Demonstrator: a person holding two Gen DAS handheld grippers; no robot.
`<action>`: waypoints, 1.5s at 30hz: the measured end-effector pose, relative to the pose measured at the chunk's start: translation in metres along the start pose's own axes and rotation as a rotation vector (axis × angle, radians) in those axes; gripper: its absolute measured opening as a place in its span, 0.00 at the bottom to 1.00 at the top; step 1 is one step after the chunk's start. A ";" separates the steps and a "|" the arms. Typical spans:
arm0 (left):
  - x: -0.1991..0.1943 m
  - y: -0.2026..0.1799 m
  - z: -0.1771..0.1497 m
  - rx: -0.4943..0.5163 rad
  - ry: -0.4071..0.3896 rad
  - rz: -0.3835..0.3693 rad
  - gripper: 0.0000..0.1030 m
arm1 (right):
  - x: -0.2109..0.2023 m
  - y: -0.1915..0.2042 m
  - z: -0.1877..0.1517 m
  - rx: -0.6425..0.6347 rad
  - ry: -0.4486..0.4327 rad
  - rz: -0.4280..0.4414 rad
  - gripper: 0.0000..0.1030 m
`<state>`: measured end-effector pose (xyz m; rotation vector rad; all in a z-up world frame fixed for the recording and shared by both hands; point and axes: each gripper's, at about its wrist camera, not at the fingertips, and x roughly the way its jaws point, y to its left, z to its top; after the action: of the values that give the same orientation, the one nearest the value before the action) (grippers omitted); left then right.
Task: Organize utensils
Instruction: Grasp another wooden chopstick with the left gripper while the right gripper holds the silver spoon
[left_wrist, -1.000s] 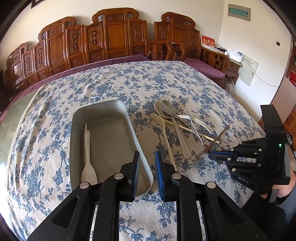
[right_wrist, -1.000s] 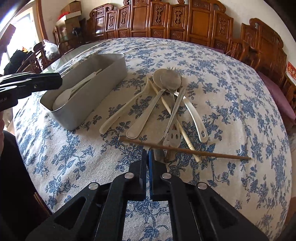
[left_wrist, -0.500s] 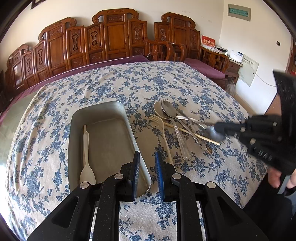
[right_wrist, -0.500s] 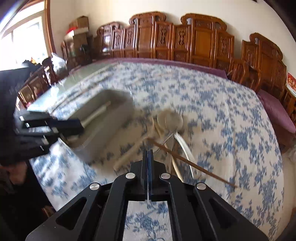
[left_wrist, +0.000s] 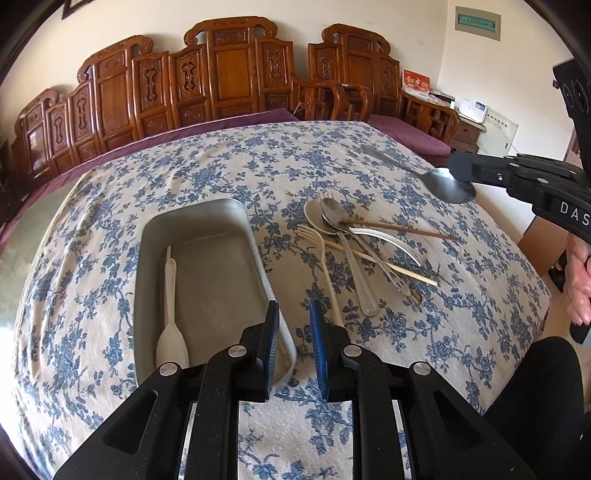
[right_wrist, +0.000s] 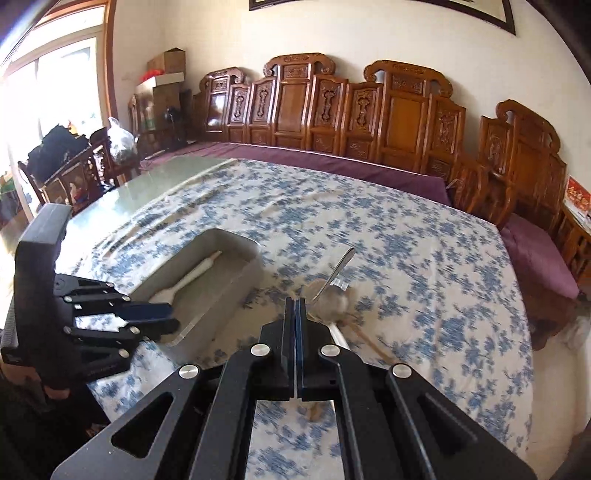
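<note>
Metal spoon (left_wrist: 439, 181) is clamped in the right tongs (left_wrist: 456, 171), clear above the surface (left_wrist: 240, 155). In the left wrist view the pads grip the spoon at its bowl end, and the handle runs away from the tongs toward the far side of the surface. In the right wrist view the right tongs (right_wrist: 295, 306) stand pressed together, with the spoon (right_wrist: 334, 277) projecting forward past their tips; that view is blurred.

The left tongs (left_wrist: 291, 325) stand at a narrow gap, holding nothing. They hover over the near right wall of the grey tray (left_wrist: 147, 236), with one finger over the tray interior and the other over the cloth just beside it. In the right wrist view the left tongs (right_wrist: 171, 317) appear at the near end of the tray (right_wrist: 243, 273).

The tray rests on the blue floral cloth (left_wrist: 110, 295) that covers the surface. A white plastic spoon (left_wrist: 170, 306) lies inside it along the left wall, bowl toward the camera.

The remaining utensils lie in a loose pile on the cloth to the right of the tray:
- a cream plastic fork (left_wrist: 321, 258), nearest the tray, tines pointing away;
- a second metal spoon (left_wrist: 351, 258), its bowl resting on a cream spoon (left_wrist: 384, 240);
- a metal fork (left_wrist: 391, 275), partly hidden under the others;
- a dark wooden chopstick (left_wrist: 399, 229) lying across the spoon bowls;
- a pale chopstick (left_wrist: 399, 267) crossing beneath the handles.

A hand (left_wrist: 580, 280) shows at the right edge of the left wrist view, below the right tongs.
</note>
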<state>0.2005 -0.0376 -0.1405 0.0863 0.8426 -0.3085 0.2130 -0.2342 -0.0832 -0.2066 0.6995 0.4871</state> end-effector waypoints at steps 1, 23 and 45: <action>0.000 -0.002 0.000 -0.001 0.002 -0.002 0.15 | -0.003 -0.006 -0.005 -0.001 0.008 -0.014 0.01; 0.070 -0.099 0.053 -0.075 0.097 -0.078 0.28 | -0.012 -0.119 -0.128 0.078 0.162 -0.168 0.01; 0.183 -0.168 0.103 -0.255 0.309 -0.065 0.28 | -0.023 -0.146 -0.145 0.128 0.108 -0.133 0.01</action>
<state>0.3381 -0.2607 -0.2000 -0.1351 1.1869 -0.2489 0.1881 -0.4190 -0.1740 -0.1591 0.8141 0.3041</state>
